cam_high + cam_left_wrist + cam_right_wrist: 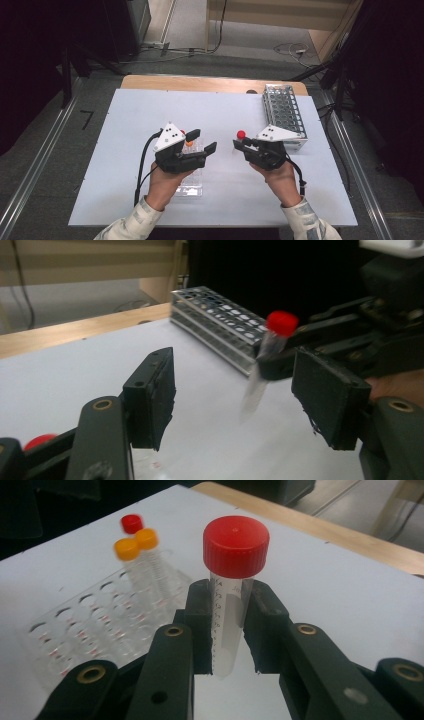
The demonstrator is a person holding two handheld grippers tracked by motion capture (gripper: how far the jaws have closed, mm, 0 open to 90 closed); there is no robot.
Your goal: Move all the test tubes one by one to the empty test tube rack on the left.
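Holding a red-capped tube, the right gripper has its fingers clenched on the clear body, just under the red cap. The tube stands nearly upright between them, cap up and tip down, so its long way runs up and down. In the high view the same tube sticks out at the tip of the right gripper, over the bare white desk.

The left gripper has its fingers apart with nothing between them. Seen from the left gripper view, the tube hangs ahead of these fingers and a bit toward the right one, not touching either.

The metal rack sits behind the right gripper, on its far right side. The clear plastic rack lies under and just in front of the left gripper, and it carries two orange-capped tubes and one more red-capped one. The right hand is plainly the nearer one to the metal rack. I think the tube should go there, so the fingers must swing it back and to the right, then lower it straight, tip first, into a hole.
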